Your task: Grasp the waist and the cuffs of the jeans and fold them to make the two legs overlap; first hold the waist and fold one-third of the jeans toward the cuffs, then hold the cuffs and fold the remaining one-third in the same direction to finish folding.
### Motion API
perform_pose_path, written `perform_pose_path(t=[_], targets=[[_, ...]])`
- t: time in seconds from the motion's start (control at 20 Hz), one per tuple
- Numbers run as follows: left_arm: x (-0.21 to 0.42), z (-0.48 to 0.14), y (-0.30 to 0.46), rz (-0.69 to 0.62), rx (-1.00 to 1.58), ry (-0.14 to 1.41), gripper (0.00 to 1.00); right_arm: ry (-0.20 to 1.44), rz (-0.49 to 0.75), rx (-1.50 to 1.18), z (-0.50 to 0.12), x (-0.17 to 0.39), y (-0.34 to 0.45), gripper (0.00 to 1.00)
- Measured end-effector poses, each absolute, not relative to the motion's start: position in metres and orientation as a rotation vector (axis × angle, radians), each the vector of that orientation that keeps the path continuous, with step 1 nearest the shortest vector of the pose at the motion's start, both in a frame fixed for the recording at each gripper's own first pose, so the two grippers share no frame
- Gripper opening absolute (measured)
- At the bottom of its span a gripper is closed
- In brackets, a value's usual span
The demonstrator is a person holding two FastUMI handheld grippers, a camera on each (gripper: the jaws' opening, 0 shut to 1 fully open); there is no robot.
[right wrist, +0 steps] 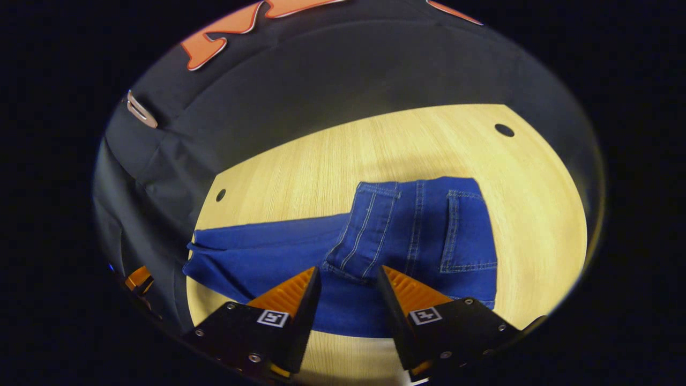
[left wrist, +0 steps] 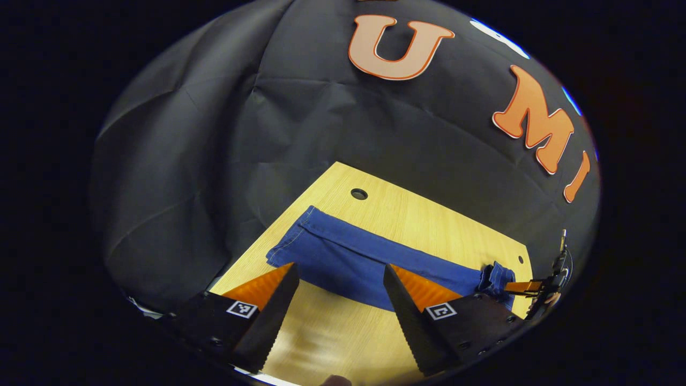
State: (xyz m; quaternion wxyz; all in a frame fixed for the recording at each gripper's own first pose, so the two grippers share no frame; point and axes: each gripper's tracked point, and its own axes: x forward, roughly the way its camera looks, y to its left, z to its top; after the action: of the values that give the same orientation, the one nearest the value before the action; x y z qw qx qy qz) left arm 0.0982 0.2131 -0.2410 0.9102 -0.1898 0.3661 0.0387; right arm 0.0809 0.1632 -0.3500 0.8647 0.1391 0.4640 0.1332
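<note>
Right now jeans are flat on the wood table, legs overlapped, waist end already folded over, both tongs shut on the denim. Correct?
Not quite: neither is shut on the denim. Both the left tongs in the left gripper view and the right tongs in the right gripper view stand open above the jeans. The rest holds: flat on the wood table, legs overlapped, waist end folded over.

Light falls from above onto the bench point(left wrist: 429, 220), whose pale wood is the brightest area in both views, while the cloth wall point(left wrist: 187, 161) behind stays dim. In the right gripper view a soft shadow lies across the bench point(right wrist: 300, 171) just beyond the jeans point(right wrist: 418, 225), whose stitching is crisp. Fisheye distortion bows the bench edges and darkens the rims. The near bench between the left tongs point(left wrist: 340, 276) looks slightly smeared.
</note>
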Motion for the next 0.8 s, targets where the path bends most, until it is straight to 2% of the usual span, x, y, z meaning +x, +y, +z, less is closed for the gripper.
perform_pose_path(t=[0.05,0.1,0.15,0.2,0.35,0.4,0.45,0.6,0.65,0.8], targets=[[0.097,-0.242,0.215,0.087,-0.391,0.761,0.98,0.967,0.298,0.242,-0.356,0.082,0.166,0.7],[0.097,-0.244,0.215,0.091,-0.386,0.766,0.98,0.955,0.312,0.181,-0.361,0.083,0.166,0.82],[0.098,-0.244,0.216,0.102,-0.378,0.77,0.98,0.94,0.325,0.115,-0.368,0.084,0.168,0.81],[0.097,-0.246,0.215,0.11,-0.371,0.776,0.98,0.931,0.327,0.057,-0.373,0.086,0.166,0.91],[0.099,-0.247,0.217,0.139,-0.372,0.788,1.0,0.928,0.351,-0.077,-0.388,0.092,0.163,0.94],[0.1,-0.247,0.217,0.142,-0.373,0.792,0.95,0.928,0.361,-0.109,-0.394,0.093,0.164,0.93],[0.099,-0.247,0.217,0.149,-0.371,0.796,0.98,0.923,0.356,-0.136,-0.401,0.099,0.162,0.93],[0.099,-0.248,0.218,0.154,-0.361,0.805,0.98,0.929,0.365,-0.181,-0.406,0.103,0.167,0.88],[0.1,-0.247,0.218,0.154,-0.358,0.808,0.98,0.93,0.37,-0.211,-0.413,0.104,0.165,0.83],[0.1,-0.247,0.218,0.156,-0.349,0.814,0.98,0.91,0.368,-0.219,-0.414,0.109,0.162,0.59]])
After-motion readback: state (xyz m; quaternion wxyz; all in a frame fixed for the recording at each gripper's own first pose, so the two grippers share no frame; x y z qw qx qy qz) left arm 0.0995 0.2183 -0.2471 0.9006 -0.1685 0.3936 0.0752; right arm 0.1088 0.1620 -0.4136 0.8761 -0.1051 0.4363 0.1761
